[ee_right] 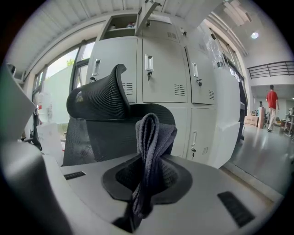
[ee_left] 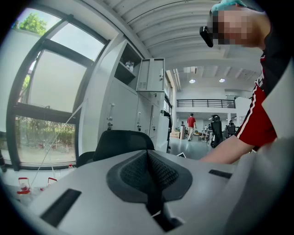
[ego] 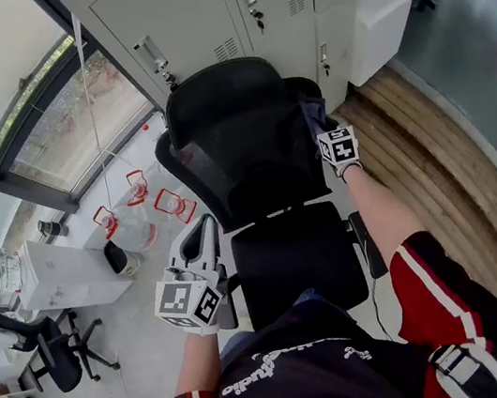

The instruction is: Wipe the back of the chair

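A black mesh office chair (ego: 250,155) stands in front of me, its back (ee_right: 98,137) facing the lockers. My right gripper (ego: 322,128) is at the right edge of the chair back, shut on a dark grey cloth (ee_right: 149,151) that sticks up folded between its jaws. The cloth (ego: 315,115) shows just beside the mesh edge. My left gripper (ego: 196,250) hangs low at the chair's left side by the armrest, jaws shut with nothing in them. From that side the chair's headrest (ee_left: 121,142) shows above the closed jaws (ee_left: 149,172).
Grey metal lockers (ego: 224,7) stand right behind the chair. A large window (ego: 9,83) is at the left, with a white box (ego: 71,272) and red-framed items (ego: 173,205) on the floor. A wooden platform (ego: 441,159) lies to the right. Another black chair (ego: 53,356) stands lower left.
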